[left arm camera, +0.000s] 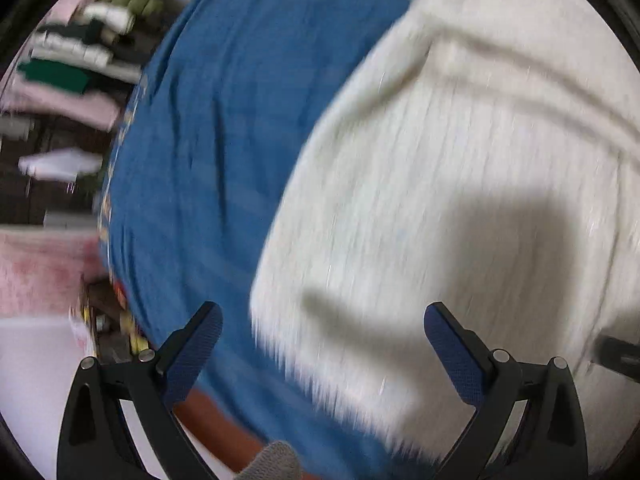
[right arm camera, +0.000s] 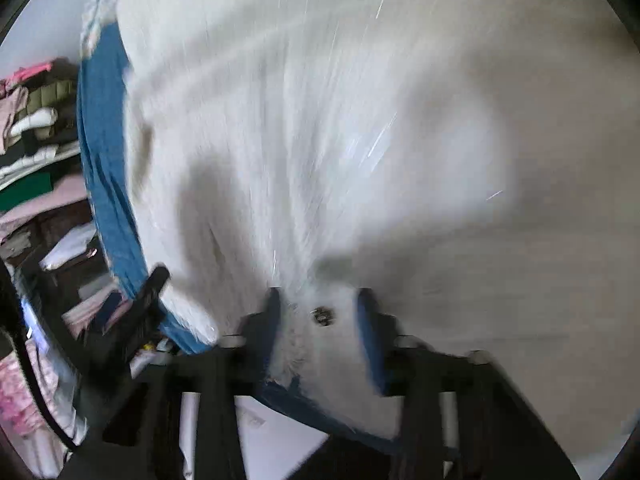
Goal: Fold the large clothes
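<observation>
A large fluffy white garment (left arm camera: pixel 460 168) lies spread over a blue cloth (left arm camera: pixel 208 128) that covers the work surface. Both views are blurred by motion. My left gripper (left arm camera: pixel 323 316) is open and empty, hovering over the garment's near edge where it meets the blue cloth. My right gripper (right arm camera: pixel 318 300) is shut on the white garment (right arm camera: pixel 320 120), with a bunch of fluffy fabric and a small dark button (right arm camera: pixel 323 315) between its blue pads. The left gripper's finger (right arm camera: pixel 150 284) shows at the left of the right wrist view.
Stacks of folded clothes (left arm camera: pixel 76 52) sit on dark shelves beyond the blue cloth's far edge, also in the right wrist view (right arm camera: pixel 36 128). A pink fabric (left arm camera: pixel 40 268) lies at the left. Small clutter (left arm camera: pixel 108 332) sits by the cloth's edge.
</observation>
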The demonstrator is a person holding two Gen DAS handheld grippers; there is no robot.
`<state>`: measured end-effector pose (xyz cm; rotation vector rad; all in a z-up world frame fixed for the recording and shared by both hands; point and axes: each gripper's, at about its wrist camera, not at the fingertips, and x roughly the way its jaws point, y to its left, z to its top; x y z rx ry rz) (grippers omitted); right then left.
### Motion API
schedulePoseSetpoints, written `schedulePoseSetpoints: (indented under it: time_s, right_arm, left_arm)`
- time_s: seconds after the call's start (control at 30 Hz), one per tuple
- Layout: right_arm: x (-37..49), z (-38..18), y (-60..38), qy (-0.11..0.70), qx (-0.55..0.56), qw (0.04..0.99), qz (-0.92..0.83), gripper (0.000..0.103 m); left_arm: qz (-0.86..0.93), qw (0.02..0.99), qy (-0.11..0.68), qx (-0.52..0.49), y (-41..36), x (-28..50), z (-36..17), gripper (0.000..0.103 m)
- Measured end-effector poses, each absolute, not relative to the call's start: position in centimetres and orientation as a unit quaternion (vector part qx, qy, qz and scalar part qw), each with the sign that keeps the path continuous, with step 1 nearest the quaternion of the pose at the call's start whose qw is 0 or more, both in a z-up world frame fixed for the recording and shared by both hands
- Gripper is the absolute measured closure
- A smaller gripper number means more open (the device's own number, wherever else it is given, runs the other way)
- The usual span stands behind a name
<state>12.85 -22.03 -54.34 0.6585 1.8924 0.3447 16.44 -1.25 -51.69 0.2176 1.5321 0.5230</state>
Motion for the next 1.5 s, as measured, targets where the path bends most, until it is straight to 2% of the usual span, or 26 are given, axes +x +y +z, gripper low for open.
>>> schedulePoseSetpoints:
  time_s: [0.13,0.23,0.3,0.33,0.37,0.57,0.77,1.0,1.13,1.17,1.2,1.23,1.27,1.5]
  right_arm:
    - [13.6,-55.2,-22.5,0.783,0.315,0.513,0.155,0.081]
    - [14.9,-51.9,-27.7,0.765,0.309,0.533,0.187,0.078]
    - [15.2,-49.1,-32.2,0.758,0.280,0.557,0.189,0.056]
    - [15.3,-47.7,-34.8,0.752,0.264,0.575,0.187,0.042]
    - [15.5,-46.6,-37.6,0.744,0.245,0.594,0.184,0.037]
    - [15.7,-44.8,-51.7,0.734,0.128,0.657,0.116,0.034]
    - [15.2,-46.8,-63.1,0.744,0.115,0.655,0.054,0.034]
    - [14.2,-48.5,-68.4,0.753,0.145,0.641,0.024,0.034]
    - [15.6,-49.0,-67.6,0.742,0.167,0.646,0.057,0.034]
    - [16.2,-49.2,-67.0,0.734,0.178,0.651,0.075,0.034]
    - [17.1,-49.5,-66.5,0.720,0.203,0.655,0.109,0.034]
    - [17.7,-49.7,-65.4,0.712,0.219,0.655,0.129,0.027]
    - [18.9,-50.1,-63.9,0.693,0.256,0.651,0.174,0.020]
    - [26.9,-51.6,-56.6,0.607,0.395,0.627,0.286,0.016]
  left_arm:
    - [0.283,0.672,0.678,0.094,-0.4,14.2,-51.1,0.000]
    - [0.313,0.679,0.655,0.106,-2.0,13.5,-49.2,0.000]
    - [0.325,0.689,0.636,0.121,-3.8,13.7,-47.8,0.000]
    - [0.329,0.695,0.625,0.133,-6.0,13.7,-47.0,0.000]
    - [0.331,0.699,0.617,0.145,-7.3,13.6,-46.6,0.000]
    - [0.284,0.704,0.585,0.287,-23.5,13.0,-48.0,0.000]
    - [0.183,0.708,0.603,0.320,-36.6,9.8,-50.7,0.000]
    - [0.153,0.675,0.608,0.389,-43.8,8.6,-56.7,0.000]
    - [0.200,0.659,0.622,0.372,-40.1,10.3,-58.7,0.002]
    - [0.211,0.671,0.622,0.345,-38.3,11.0,-58.2,0.019]
    - [0.216,0.679,0.619,0.331,-37.5,11.2,-57.9,0.042]
    - [0.221,0.685,0.622,0.308,-36.3,11.6,-57.3,0.088]
    - [0.223,0.699,0.621,0.274,-34.9,11.9,-56.4,0.090]
    - [0.211,0.746,0.573,0.265,-31.8,12.2,-52.0,0.092]
